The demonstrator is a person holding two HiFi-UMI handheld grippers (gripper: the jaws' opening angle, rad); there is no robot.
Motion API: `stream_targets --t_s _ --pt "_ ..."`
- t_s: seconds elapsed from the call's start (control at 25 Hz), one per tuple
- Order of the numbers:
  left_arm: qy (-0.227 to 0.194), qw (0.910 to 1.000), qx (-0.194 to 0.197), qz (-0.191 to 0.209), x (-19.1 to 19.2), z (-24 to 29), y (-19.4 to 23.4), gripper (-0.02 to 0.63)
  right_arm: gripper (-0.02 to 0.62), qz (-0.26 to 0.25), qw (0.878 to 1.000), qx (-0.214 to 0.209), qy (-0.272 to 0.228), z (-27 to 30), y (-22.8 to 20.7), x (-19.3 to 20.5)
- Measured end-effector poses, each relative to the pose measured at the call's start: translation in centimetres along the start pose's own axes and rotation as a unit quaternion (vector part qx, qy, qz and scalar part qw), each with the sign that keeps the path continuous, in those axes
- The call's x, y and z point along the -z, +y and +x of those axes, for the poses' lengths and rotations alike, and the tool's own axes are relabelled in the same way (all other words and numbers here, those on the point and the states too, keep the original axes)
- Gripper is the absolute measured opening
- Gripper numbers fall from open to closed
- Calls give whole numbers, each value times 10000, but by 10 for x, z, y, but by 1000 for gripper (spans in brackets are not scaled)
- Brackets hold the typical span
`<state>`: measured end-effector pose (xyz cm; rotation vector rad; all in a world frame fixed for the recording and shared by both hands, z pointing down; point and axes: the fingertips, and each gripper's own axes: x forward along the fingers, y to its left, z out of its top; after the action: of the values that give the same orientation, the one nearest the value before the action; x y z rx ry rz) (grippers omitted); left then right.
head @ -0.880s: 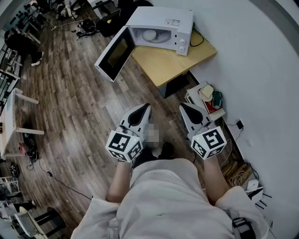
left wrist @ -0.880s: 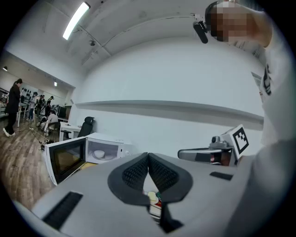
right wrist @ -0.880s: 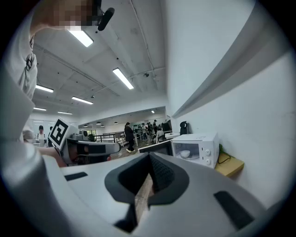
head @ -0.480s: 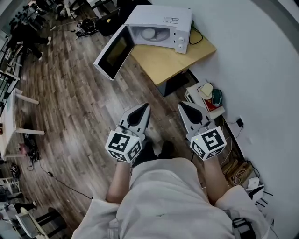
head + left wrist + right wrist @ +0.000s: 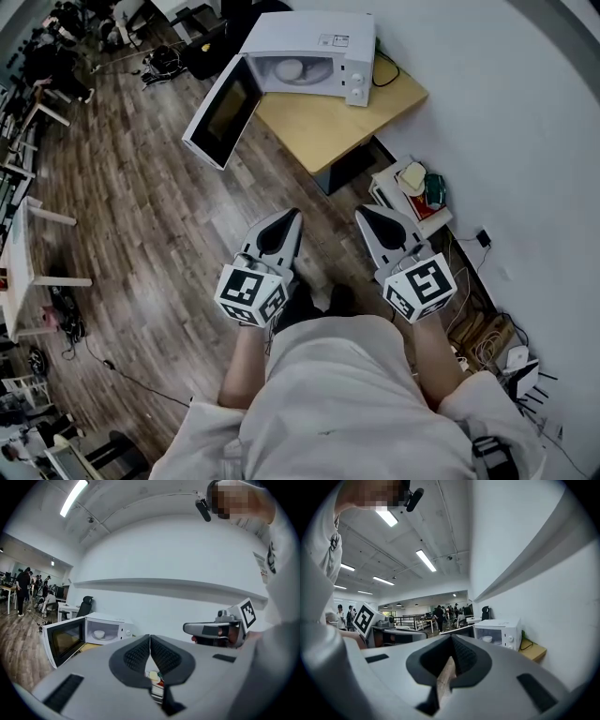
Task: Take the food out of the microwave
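A white microwave (image 5: 314,42) stands on a wooden table (image 5: 342,117) against the wall, its door (image 5: 217,117) swung wide open to the left. Inside it sits a white bowl (image 5: 289,67), also seen in the left gripper view as a bowl (image 5: 99,633) and in the right gripper view as a bowl (image 5: 487,639). My left gripper (image 5: 294,216) and right gripper (image 5: 361,212) are held side by side in front of my body, well short of the table. Both are shut with nothing between the jaws.
A low white stand (image 5: 386,187) with small items stands on the floor by the wall, between me and the table. Cables and plugs (image 5: 487,337) lie along the wall at my right. White furniture legs (image 5: 42,211) stand at the far left, and people are far off.
The head view has shifted a little, so the microwave sits slightly higher and further left in the picture. Both grippers keep the same pose and stay shut.
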<state>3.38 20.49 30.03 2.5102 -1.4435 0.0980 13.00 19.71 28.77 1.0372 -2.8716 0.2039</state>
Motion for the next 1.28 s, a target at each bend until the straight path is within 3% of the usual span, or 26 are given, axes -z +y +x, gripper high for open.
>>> stream_targets --t_s 0.28,0.36,0.56,0.68,0.96,1.28 --pt "7 9998 175 100 -10 15 32 9 -1 44 9997 215 102 37 -13 -6" --pt "22 9997 196 108 -13 19 48 9 59 55 9997 190 138 54 -13 -8" --pt "46 9994 289 156 -24 35 91 12 113 53 9996 204 211 98 -16 -14" --pt "55 9991 359 198 -31 46 116 84 138 62 9994 230 236 125 -21 -19" --pt "101 9982 517 302 -43 69 174 120 192 58 9984 423 370 186 -32 -28" --pt "281 9947 826 545 -43 91 235 140 193 34 9955 810 499 246 -39 -26"
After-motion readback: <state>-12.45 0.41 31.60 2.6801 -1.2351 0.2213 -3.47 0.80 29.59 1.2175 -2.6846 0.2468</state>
